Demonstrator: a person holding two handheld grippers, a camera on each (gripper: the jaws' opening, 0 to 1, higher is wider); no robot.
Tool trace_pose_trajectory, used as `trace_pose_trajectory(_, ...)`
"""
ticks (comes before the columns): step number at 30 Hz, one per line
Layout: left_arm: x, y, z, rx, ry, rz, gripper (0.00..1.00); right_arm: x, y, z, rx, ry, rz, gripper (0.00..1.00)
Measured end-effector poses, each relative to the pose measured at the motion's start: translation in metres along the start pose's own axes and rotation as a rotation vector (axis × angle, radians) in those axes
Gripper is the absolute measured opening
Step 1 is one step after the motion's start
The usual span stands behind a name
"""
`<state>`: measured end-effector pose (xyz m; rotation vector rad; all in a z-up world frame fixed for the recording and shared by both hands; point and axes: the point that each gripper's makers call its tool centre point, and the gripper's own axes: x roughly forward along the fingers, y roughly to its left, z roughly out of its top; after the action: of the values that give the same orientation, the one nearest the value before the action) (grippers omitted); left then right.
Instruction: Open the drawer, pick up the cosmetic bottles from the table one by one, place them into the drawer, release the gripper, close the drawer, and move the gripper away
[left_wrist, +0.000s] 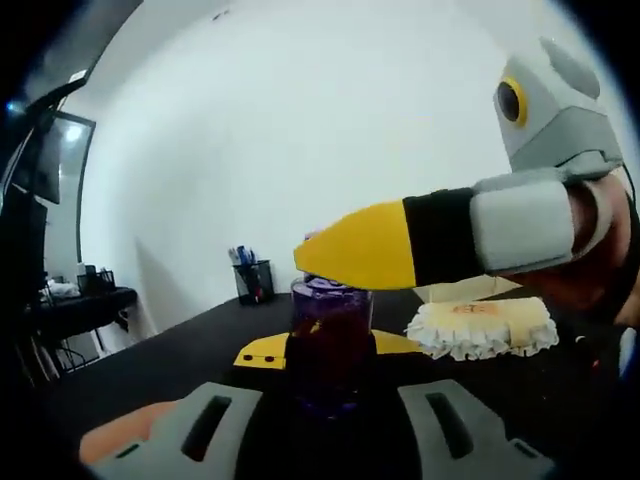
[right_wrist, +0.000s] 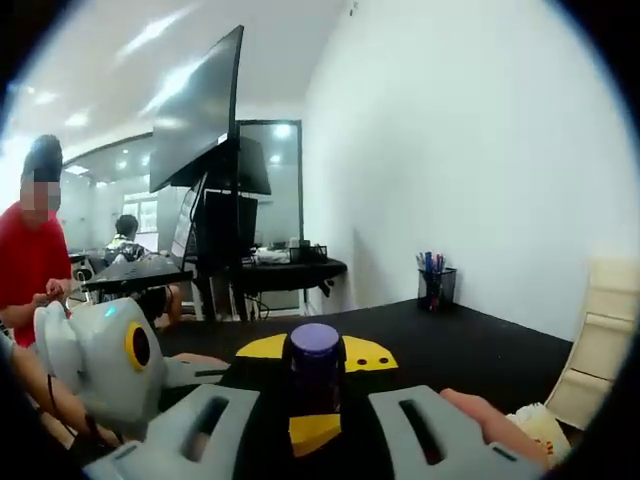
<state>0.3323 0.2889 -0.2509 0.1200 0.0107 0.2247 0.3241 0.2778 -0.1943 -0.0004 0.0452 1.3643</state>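
A purple bottle (left_wrist: 330, 345) stood upright on the black table (left_wrist: 180, 355), in the gap between the left gripper's (left_wrist: 330, 425) grey jaws, which were spread apart. Whether they touched the bottle could not be told. From the right side of the left gripper view the right gripper (left_wrist: 345, 245) reached in with a yellow tip just above the bottle's cap.

In the right gripper view the same bottle (right_wrist: 315, 375) sat between that gripper's (right_wrist: 318, 425) own parted jaws, with a yellow pad below it. The left gripper's body (right_wrist: 100, 365) showed at the lower left.

The bottle looked small, rigid and smooth, probably light, and likely slippery glass or plastic. A grip across the wider body, below the cap, seemed safest. A pen holder (right_wrist: 432, 285) stood farther back on the table, and a frilled cream cushion (left_wrist: 485, 325) lay just beside the bottle.
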Motion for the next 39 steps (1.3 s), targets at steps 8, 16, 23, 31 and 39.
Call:
trace_pose_trajectory(8, 0.002, -0.009, 0.006, -0.052, -0.041, -0.090, 0.31, -0.009, -0.004, -0.004, -0.016, 0.061, 0.082, 0.14)
trace_pose_trajectory(16, 0.002, -0.030, 0.000, -0.059, -0.016, -0.181, 0.35, -0.021, 0.002, -0.001, 0.041, 0.039, 0.215, 0.14)
trace_pose_trajectory(23, -0.001, -0.034, -0.002, -0.038, 0.000, -0.192, 0.29, -0.026, 0.012, -0.004, 0.018, 0.051, 0.276, 0.14)
trace_pose_trajectory(31, 0.002, -0.017, -0.001, -0.047, 0.001, -0.123, 0.27, -0.018, 0.018, -0.002, 0.036, 0.013, 0.228, 0.15)
trace_pose_trajectory(39, -0.001, 0.001, -0.001, -0.070, 0.004, -0.019, 0.27, -0.004, 0.017, 0.004, 0.104, -0.042, 0.110, 0.19)
